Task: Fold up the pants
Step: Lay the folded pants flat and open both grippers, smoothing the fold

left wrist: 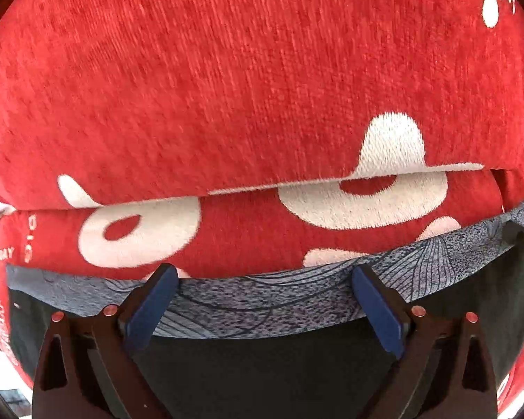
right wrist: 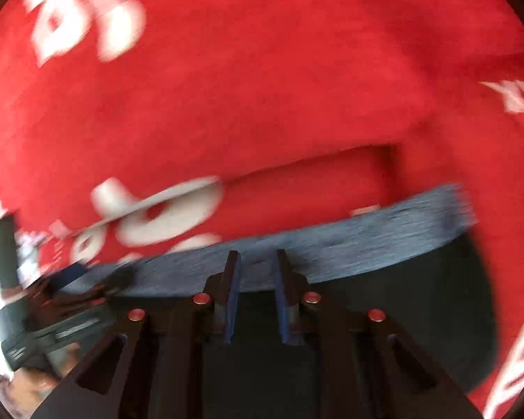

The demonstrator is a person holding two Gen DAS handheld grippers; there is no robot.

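A red cover (left wrist: 227,70) with white ring shapes fills the background in both wrist views, and a folded edge of it runs across the middle. On it lie the pants (left wrist: 262,359), dark cloth along the bottom of both views with one blue-grey patterned band (left wrist: 262,300) as their far edge. I take the band for the waistband, though it could be a cuff.

My left gripper (left wrist: 264,274) points steeply down over that band with its jaws well apart and one finger either side of a stretch of it, nothing pinched. That reads to me as lining up for a grab at the edge.

My right gripper (right wrist: 257,255) sits further along the same band, its jaws drawn close with a narrow gap. Band cloth shows in the gap, but the blur keeps me from telling whether the pads press on it.

I count one pair of pants, one band, two grippers, and one hand (right wrist: 35,384) low in the right view behind the left tool.
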